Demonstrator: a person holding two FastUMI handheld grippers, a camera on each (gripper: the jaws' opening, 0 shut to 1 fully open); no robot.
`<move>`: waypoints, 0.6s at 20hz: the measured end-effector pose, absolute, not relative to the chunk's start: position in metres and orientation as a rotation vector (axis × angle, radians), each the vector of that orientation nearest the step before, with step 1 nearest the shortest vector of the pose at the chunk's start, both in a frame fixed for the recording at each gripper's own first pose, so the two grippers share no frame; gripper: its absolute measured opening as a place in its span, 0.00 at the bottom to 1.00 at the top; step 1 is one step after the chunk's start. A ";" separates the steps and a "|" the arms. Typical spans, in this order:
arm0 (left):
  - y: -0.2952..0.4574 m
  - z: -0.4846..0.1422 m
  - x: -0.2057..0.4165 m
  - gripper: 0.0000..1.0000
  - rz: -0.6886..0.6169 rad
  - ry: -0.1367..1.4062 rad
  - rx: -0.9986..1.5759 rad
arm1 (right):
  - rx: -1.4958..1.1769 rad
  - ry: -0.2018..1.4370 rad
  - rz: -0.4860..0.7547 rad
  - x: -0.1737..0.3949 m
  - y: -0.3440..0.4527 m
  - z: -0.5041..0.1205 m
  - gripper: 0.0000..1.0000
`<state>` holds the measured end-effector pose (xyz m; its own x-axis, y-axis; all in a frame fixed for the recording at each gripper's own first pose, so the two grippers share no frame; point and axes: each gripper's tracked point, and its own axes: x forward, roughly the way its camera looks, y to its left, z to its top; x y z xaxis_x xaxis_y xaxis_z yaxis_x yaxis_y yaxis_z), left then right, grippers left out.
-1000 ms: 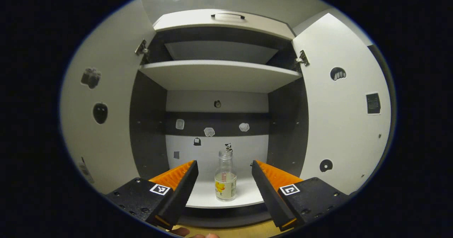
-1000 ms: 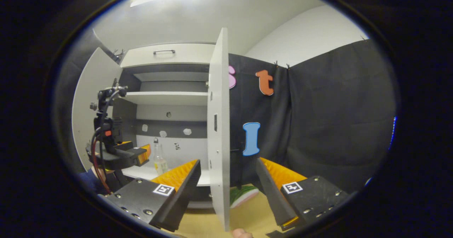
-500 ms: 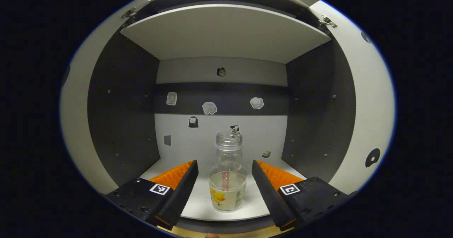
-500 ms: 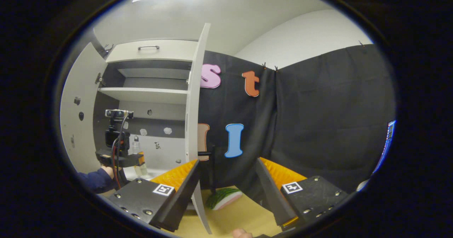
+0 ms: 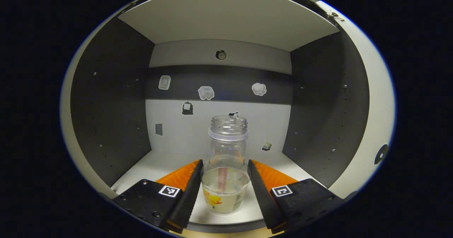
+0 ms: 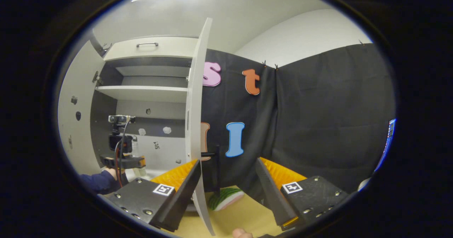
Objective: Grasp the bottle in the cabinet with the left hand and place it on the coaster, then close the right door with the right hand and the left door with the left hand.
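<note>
A clear bottle (image 5: 225,181) with a little pale liquid and a yellow-printed label stands upright near the front of the cabinet's lower shelf (image 5: 159,167). My left gripper (image 5: 225,162) has one finger on each side of it, both lying against its body. Farther off in the right gripper view, the left gripper (image 6: 124,160) reaches into the cabinet, held by a hand in a dark sleeve (image 6: 99,183). My right gripper (image 6: 228,167) hangs open and empty over the wooden table, beside the right door's edge (image 6: 193,124). A green-striped coaster (image 6: 224,199) lies on the table below it.
Both cabinet doors stand open: the left door (image 6: 70,117) and the right door (image 5: 378,107). An upper shelf (image 5: 226,15) hangs low over the bottle. Small stickers dot the back wall. A thin black stand (image 6: 216,167) rises beside the coaster.
My left gripper has moved deeper into the cabinet until its fingers flank the bottle, and the gap between them has narrowed onto it. The right gripper has drifted right, then held still.
</note>
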<state>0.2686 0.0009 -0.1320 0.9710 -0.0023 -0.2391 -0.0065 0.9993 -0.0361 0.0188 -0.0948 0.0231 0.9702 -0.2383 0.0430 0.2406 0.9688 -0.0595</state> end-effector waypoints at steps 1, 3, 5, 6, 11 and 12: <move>0.000 -0.130 0.267 0.79 -0.010 0.237 -0.041 | -0.059 -0.041 -0.241 0.019 -0.093 0.026 0.98; -0.004 -0.122 0.260 0.78 -0.049 0.212 -0.049 | -0.050 -0.044 -0.240 0.016 -0.095 0.027 0.95; -0.010 -0.110 0.238 0.79 -0.103 0.188 -0.052 | -0.044 -0.047 -0.240 0.014 -0.097 0.028 0.95; -0.013 -0.106 0.223 0.78 -0.131 0.182 -0.052 | -0.042 -0.049 -0.237 0.011 -0.097 0.029 0.92; -0.027 -0.096 0.159 0.78 -0.263 0.161 -0.100 | -0.041 -0.061 -0.206 -0.003 -0.092 0.034 0.92; -0.029 -0.097 0.145 0.78 -0.285 0.162 -0.114 | -0.039 -0.062 -0.197 -0.005 -0.090 0.035 0.92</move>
<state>0.1445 -0.0290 -0.0967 0.9469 -0.2881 -0.1428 0.2697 0.9534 -0.1349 -0.0054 -0.0902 0.0352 0.9787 -0.1944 0.0652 0.1968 0.9799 -0.0330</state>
